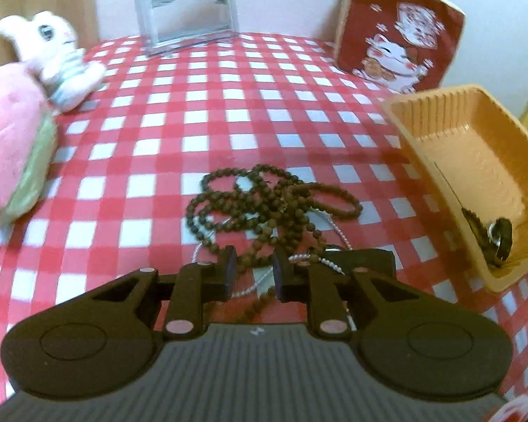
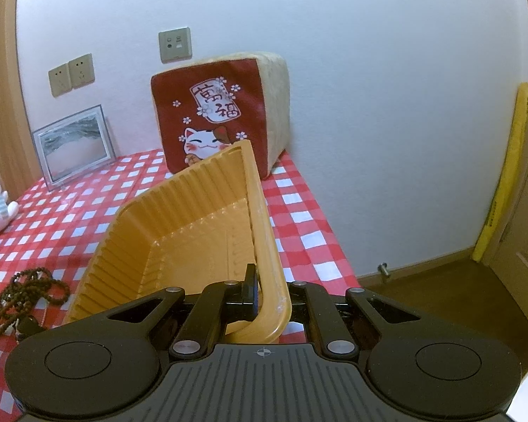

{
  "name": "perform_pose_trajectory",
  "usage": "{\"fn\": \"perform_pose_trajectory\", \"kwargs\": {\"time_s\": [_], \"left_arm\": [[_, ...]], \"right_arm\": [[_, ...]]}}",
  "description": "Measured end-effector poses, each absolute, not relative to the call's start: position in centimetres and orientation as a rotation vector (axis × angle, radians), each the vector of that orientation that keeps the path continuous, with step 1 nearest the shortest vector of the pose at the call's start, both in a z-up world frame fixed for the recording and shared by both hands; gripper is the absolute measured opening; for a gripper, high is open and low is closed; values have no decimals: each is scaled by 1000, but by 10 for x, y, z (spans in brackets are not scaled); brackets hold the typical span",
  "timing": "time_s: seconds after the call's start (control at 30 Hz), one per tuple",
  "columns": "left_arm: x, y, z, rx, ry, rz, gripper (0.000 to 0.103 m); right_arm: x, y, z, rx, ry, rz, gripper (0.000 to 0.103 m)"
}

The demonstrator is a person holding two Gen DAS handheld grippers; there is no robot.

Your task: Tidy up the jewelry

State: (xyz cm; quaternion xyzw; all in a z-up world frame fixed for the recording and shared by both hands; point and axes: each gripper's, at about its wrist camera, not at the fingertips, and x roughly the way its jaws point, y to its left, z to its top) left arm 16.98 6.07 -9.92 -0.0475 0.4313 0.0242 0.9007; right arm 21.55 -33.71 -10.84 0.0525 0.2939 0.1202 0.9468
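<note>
A tangle of dark brown bead strings [image 1: 264, 204] lies on the red-checked tablecloth [image 1: 193, 105], with a thin white pearl chain [image 1: 336, 227] running under it. My left gripper [image 1: 255, 270] hovers over the near end of the tangle. Its jaws stand slightly apart, and bead strands pass through the gap without being pressed. On the right, the orange plastic tray [image 1: 475, 147] is tipped up with its opening facing the beads. My right gripper [image 2: 264, 295] is shut on the tray's near rim [image 2: 264, 232]; its tip [image 1: 500, 242] shows inside the tray corner. The beads [image 2: 28, 292] also show at the left of the right wrist view.
A white plush rabbit [image 1: 56, 59] and a pink plush [image 1: 10, 133] sit at the left. A glass picture frame [image 1: 186, 7] and a red cat cushion [image 1: 401, 31] stand along the back wall. The table's right edge [image 2: 334, 246] drops to a wooden floor.
</note>
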Motion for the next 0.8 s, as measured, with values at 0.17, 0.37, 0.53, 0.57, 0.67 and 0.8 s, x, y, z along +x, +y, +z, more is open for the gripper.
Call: {"fn": "perform_pose_trajectory", "kwargs": {"time_s": [0.17,0.37,0.53,0.57,0.67,0.8], "left_arm": [[190,56,-111,-27,923,-1,18],[209,52,-123,52,980,-34,16],[212,54,-127,55,997,-54,9],[213,54,-126,64,998,-57,8],[212,53,-123,58,995,-64,6],[206,53,-105,24,948,-86,6]], "right_arm": [[215,-337,-108,107,598,243,7],[215,-337,-108,112,598,241,7],[215,-337,-108,115,598,239,7],[215,-337,-108,115,599,238,7],[214,-337,-108,115,599,238,7],[214,-337,-108,116,598,238,7]]}}
